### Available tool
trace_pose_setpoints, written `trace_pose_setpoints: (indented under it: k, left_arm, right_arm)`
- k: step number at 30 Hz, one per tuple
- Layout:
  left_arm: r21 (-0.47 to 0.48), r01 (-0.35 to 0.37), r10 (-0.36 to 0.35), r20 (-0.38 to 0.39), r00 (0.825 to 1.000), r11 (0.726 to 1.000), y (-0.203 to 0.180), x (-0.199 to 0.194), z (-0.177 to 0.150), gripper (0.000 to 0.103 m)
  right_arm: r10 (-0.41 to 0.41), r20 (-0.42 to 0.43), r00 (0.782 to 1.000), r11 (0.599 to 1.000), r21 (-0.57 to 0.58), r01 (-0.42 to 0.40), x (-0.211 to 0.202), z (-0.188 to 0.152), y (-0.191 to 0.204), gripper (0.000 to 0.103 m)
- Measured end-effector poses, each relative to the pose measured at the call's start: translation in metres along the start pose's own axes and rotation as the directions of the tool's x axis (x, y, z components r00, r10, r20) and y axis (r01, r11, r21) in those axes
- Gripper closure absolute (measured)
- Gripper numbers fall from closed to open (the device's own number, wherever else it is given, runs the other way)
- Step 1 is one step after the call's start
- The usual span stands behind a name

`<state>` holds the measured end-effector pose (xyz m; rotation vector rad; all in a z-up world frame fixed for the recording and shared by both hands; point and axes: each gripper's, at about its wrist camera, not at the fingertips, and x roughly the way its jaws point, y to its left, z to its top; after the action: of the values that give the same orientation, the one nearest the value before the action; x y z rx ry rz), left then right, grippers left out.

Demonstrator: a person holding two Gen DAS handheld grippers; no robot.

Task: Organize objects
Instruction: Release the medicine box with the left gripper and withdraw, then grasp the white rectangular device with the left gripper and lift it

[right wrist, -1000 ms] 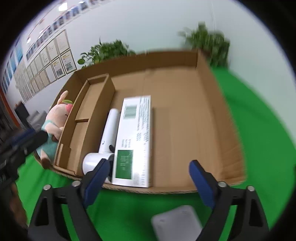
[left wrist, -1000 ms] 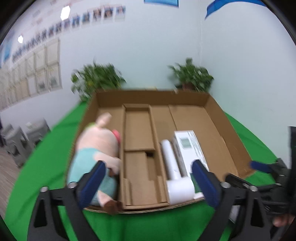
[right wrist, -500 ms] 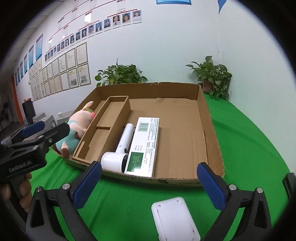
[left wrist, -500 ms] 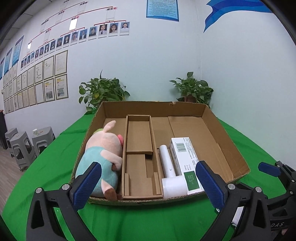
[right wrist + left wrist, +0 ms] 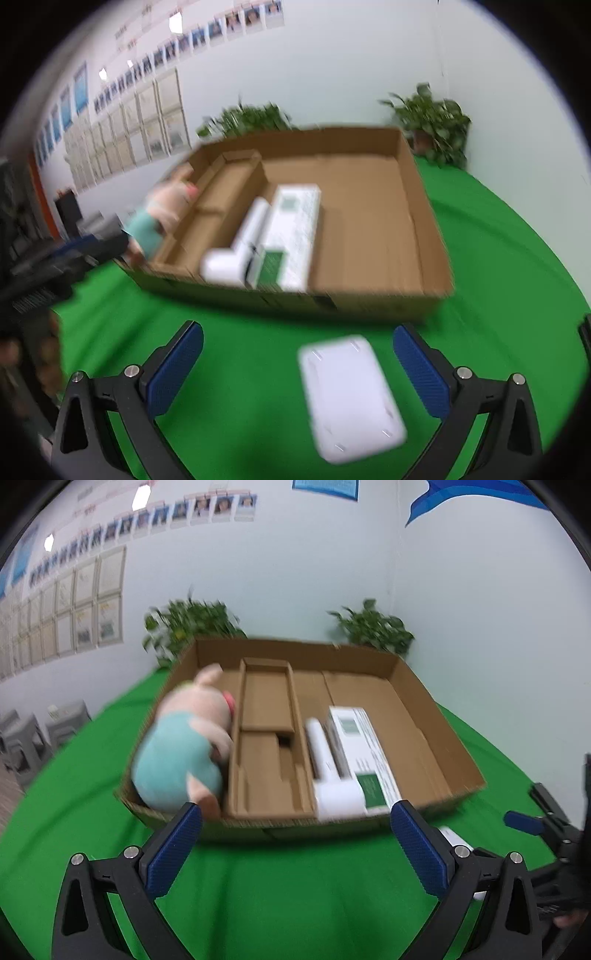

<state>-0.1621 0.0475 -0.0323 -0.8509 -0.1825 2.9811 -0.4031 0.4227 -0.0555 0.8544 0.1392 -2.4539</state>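
A shallow cardboard box point(image 5: 439, 738) point(image 5: 410, 206) lies on the green table. In it lie a pink plush pig point(image 5: 184, 742) point(image 5: 162, 210) in the left compartment, a white hair dryer point(image 5: 328, 771) point(image 5: 236, 251) and a white and green carton point(image 5: 365, 753) point(image 5: 295, 236). A white flat case point(image 5: 349, 395) lies on the cloth in front of the box, between my right gripper's fingers; it also shows in the left wrist view point(image 5: 452, 836). My left gripper point(image 5: 295, 849) is open and empty in front of the box. My right gripper point(image 5: 297, 371) is open, held over the case.
A cardboard divider insert point(image 5: 266, 746) fills the box's middle. Potted plants point(image 5: 373, 627) point(image 5: 432, 122) stand behind the box against the wall. Grey stools point(image 5: 33, 734) stand at the left. The other gripper shows in each view's edge point(image 5: 546, 827) point(image 5: 55, 258).
Both views have pulled back and tipped down toward the table. The white case now sits larger and nearer between the right gripper's fingers. Both grippers stay open.
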Motion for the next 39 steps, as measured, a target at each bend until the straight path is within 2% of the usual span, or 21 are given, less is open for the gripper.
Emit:
trace_pose_setpoints:
  k: [1,6,9,10,13,15,16,19,21,22,23,24,25,27,31,34,37,39]
  left_arm:
    - [-0.012,0.034,-0.034,-0.031,0.999,0.999,0.001,0.004,-0.007,0.0]
    - [-0.051,0.102,-0.108,-0.127,0.986,0.993,-0.001,0.021,-0.031,0.0]
    - [-0.089,0.154,-0.168,-0.172,0.971,0.984,-0.004,0.03,-0.042,0.0]
    - [-0.093,0.166,-0.181,-0.182,0.967,0.982,-0.006,0.032,-0.044,0.001]
    - [-0.101,0.191,-0.208,-0.197,0.958,0.976,-0.01,0.035,-0.048,0.001]
    - [-0.121,0.232,-0.254,-0.216,0.943,0.965,-0.012,0.037,-0.049,0.001]
    - [-0.143,0.256,-0.283,-0.229,0.931,0.956,-0.012,0.039,-0.05,0.001]
    - [-0.236,0.357,-0.413,-0.262,0.872,0.904,-0.012,0.046,-0.051,0.001]
    - [-0.285,0.412,-0.488,-0.289,0.824,0.865,-0.017,0.053,-0.052,0.002]
    - [-0.294,0.426,-0.506,-0.298,0.81,0.856,-0.019,0.055,-0.052,0.002]
    - [-0.304,0.447,-0.531,-0.308,0.789,0.841,-0.023,0.059,-0.052,0.002]
    - [-0.312,0.464,-0.551,-0.31,0.775,0.829,-0.027,0.061,-0.052,0.003]
    - [-0.325,0.487,-0.579,-0.313,0.753,0.81,-0.032,0.066,-0.051,0.005]
    - [-0.336,0.507,-0.603,-0.323,0.73,0.794,-0.04,0.072,-0.052,0.007]
    - [-0.376,0.537,-0.652,-0.352,0.671,0.756,-0.058,0.091,-0.054,0.015]
    - [-0.403,0.536,-0.667,-0.37,0.646,0.742,-0.066,0.099,-0.057,0.022]
    - [-0.391,0.535,-0.661,-0.371,0.653,0.749,-0.071,0.103,-0.059,0.022]
    - [-0.387,0.531,-0.655,-0.374,0.657,0.754,-0.073,0.103,-0.058,0.025]
  right_arm:
    - [-0.02,-0.023,1.0,1.0,-0.006,0.02,0.003,-0.005,-0.004,0.001]
    - [-0.079,-0.166,0.983,0.997,-0.037,0.073,0.018,-0.037,-0.019,0.004]
    - [-0.083,-0.208,0.975,0.996,-0.026,0.08,0.025,-0.047,-0.022,0.019]
    - [-0.085,-0.218,0.972,0.996,-0.026,0.081,0.026,-0.048,-0.022,0.03]
    - [-0.098,-0.226,0.969,0.995,-0.043,0.091,0.026,-0.051,-0.018,0.034]
    - [-0.064,-0.235,0.97,0.998,-0.034,0.058,0.023,-0.052,-0.013,0.037]
    - [-0.04,-0.239,0.97,0.999,-0.02,0.036,0.021,-0.052,-0.01,0.037]
    - [0.054,-0.246,0.968,0.999,0.022,-0.05,0.015,-0.053,0.001,0.036]
    - [0.115,-0.226,0.967,0.993,0.019,-0.113,0.009,-0.053,0.009,0.021]
    - [0.099,-0.212,0.972,0.995,0.003,-0.101,0.005,-0.053,0.012,0.013]
    - [0.08,-0.203,0.976,0.996,-0.009,-0.084,0.004,-0.054,0.014,0.011]
    - [0.065,-0.194,0.979,0.997,-0.017,-0.069,0.003,-0.054,0.014,0.01]
    - [0.066,-0.19,0.98,0.997,-0.013,-0.07,0.002,-0.053,0.012,0.009]
    - [0.079,-0.192,0.978,0.997,0.0,-0.081,0.003,-0.052,0.01,0.009]
    - [0.083,-0.203,0.976,0.996,-0.024,-0.09,0.006,-0.052,0.014,0.009]
    - [0.091,-0.208,0.974,0.995,-0.021,-0.097,0.008,-0.053,0.016,0.011]
    - [0.088,-0.232,0.969,0.995,-0.015,-0.094,0.014,-0.055,0.019,0.026]
    - [0.073,-0.243,0.967,0.997,-0.019,-0.08,0.016,-0.057,0.02,0.029]
